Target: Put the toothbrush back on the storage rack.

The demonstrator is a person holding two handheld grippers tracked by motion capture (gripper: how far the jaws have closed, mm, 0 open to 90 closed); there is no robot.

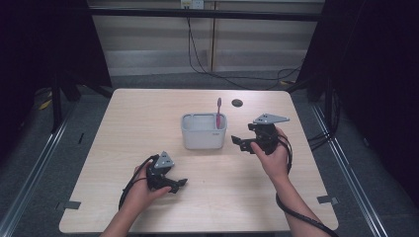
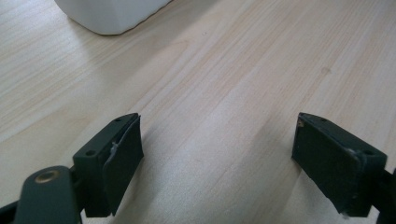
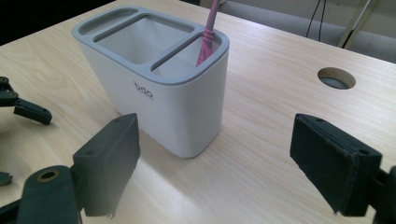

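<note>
A white holder [image 1: 204, 131] with a grey rim and three compartments stands mid-table. A pink toothbrush [image 1: 218, 111] stands upright in its narrow right-hand compartment. My right gripper [image 1: 242, 143] hovers just right of the holder, open, nothing between its jaws. In the right gripper view the holder [image 3: 159, 93] and the toothbrush [image 3: 208, 35] lie close ahead of the open right gripper [image 3: 217, 128]. My left gripper [image 1: 179, 184] rests low near the table's front left, open and empty. In the left gripper view, bare wood lies between the jaws of the left gripper [image 2: 217, 123], with the holder's corner [image 2: 112, 14] farther off.
A round cable hole [image 1: 237, 102] sits in the wooden table [image 1: 148, 113] behind the holder, also seen as the hole [image 3: 336, 78] in the right gripper view. Cables [image 1: 232, 76] trail on the floor beyond the far edge. Dark curtains flank both sides.
</note>
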